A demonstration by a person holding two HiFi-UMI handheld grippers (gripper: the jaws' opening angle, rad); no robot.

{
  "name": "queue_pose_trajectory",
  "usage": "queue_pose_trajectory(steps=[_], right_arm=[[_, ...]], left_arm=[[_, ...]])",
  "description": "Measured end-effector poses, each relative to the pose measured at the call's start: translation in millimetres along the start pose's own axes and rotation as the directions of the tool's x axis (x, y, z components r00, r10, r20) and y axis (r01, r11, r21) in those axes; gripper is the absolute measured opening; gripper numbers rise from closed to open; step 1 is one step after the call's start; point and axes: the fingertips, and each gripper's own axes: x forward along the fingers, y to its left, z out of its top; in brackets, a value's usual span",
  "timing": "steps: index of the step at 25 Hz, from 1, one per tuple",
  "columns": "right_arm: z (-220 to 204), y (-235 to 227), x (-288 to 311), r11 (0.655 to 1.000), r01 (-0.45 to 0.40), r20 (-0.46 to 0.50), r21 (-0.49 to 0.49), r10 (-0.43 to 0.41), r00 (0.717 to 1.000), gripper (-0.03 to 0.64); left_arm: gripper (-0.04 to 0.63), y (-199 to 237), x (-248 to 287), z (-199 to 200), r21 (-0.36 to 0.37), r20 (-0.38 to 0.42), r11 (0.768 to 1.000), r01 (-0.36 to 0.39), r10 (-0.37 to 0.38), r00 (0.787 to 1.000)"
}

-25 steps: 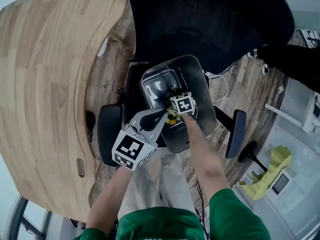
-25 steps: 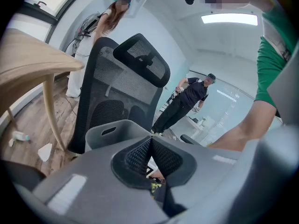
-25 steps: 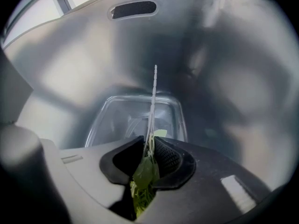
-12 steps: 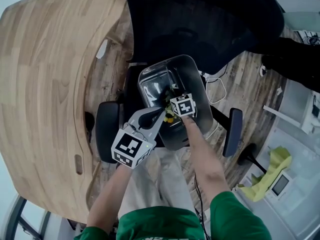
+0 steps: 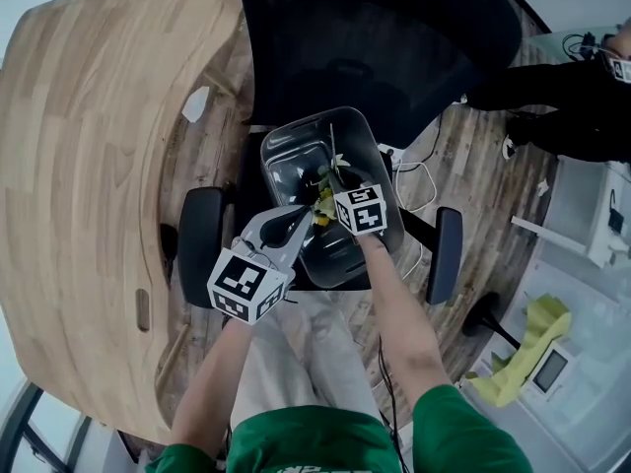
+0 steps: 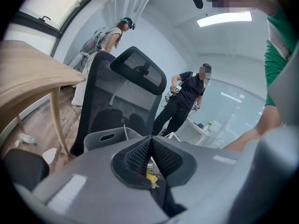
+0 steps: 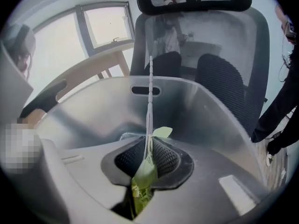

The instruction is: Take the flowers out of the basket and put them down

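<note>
A: Chair [image 5: 375, 37] seat carries basket [image 5: 284, 138]. Status?
B: Right gripper [image 7: 148, 160], jaws just closing, pinches flower stem [image 7: 149, 101] over the basket's inside. Left gripper [image 6: 150, 141] jaws pressed together nearby. Removal begun, I judge; putting down remains.

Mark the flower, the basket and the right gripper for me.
Flower [image 7: 149, 106]: right gripper view, on its pale stem above the jaws.
Basket [image 7: 88, 106]: right gripper view, on the bare inner wall.
Right gripper [image 7: 148, 148]: right gripper view, between the fingertips, shut on the flower.
</note>
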Motion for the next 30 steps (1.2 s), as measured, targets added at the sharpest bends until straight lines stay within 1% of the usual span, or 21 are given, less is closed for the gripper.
queue_pose_trajectory(steps=[6,11,17,24,30], right_arm=[[43.3,0.7,-54.9,1.000,0.004,0.126,-0.009,-0.003,0.992,0.052],[82.0,-0.3,-106.4,1.000,0.014,0.231,-0.001,-0.013,0.973,0.052],[125.1,-7.0,-169.3,1.000,0.024,0.320,-0.002,-0.022,0.947,0.051],[170.8,-12.9,-270.2,0.999,0.030,0.441,0.034,-0.042,0.896,0.051],[198.8,-23.9,-352.0,0.999,0.026,0.528,0.048,-0.047,0.848,0.052]], left_arm=[[0.017,-10.4,-11.8,25.2,0.017,0.054,0.999,-0.048,0.047,0.997],[0.018,-28.8,-21.0,52.6,0.037,0.100,0.997,-0.067,0.063,0.993],[0.017,-55.9,-31.5,92.6,0.095,0.134,0.992,-0.082,0.069,0.989],[0.017,-103.2,-47.6,148.3,0.142,0.192,0.986,-0.091,0.063,0.979],[0.017,-138.0,-49.8,169.0,0.161,0.204,0.982,-0.099,0.065,0.977]])
